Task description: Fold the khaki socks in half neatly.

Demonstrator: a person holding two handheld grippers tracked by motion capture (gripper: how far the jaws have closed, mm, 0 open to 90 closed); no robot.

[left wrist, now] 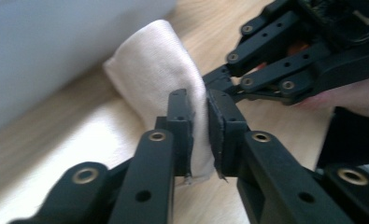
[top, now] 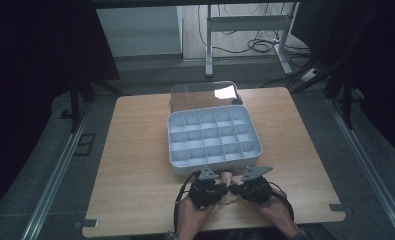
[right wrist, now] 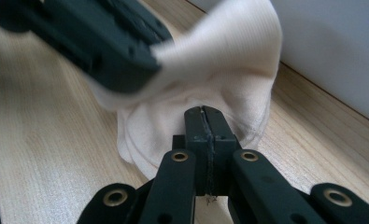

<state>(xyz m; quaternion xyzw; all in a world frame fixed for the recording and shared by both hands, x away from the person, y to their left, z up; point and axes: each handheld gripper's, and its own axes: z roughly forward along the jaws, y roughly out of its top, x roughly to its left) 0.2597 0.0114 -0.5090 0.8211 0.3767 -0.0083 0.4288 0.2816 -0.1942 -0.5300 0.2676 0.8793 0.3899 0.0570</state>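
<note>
High view: wooden table [top: 135, 165] w/ a grey compartment box [top: 213, 139] at centre, its cells in a grid, and a clear lid [top: 205, 95] lying just behind it at the far side. Both grippers meet at the near edge, just in front of the box's near wall; left gripper [top: 216, 190] and right gripper [top: 237, 189] face each other, each carried in a hand, w/ a pale cream cloth [top: 227, 186] between them.

Left gripper view: left gripper [left wrist: 199, 126] jaws stand a narrow gap apart, w/ a fold of the cloth [left wrist: 159, 70] running through the gap; whether the pads press the fabric cannot be told for certain, though the fold sits snug between them. The cloth rises as a soft ridge off the tabletop, beside the box wall [left wrist: 42, 51]. The right gripper [left wrist: 219, 84] comes in from upper right, tips at the cloth's edge.

Right gripper view: right gripper [right wrist: 205, 126] jaws are pressed together, pads meeting along one seam, pinching a low layer of the cloth [right wrist: 229, 56]. Fabric bunches up behind the tips. The left gripper [right wrist: 156, 58] enters from upper left, w/ cloth at its tip. Box wall [right wrist: 331, 46] lies at right.
</note>
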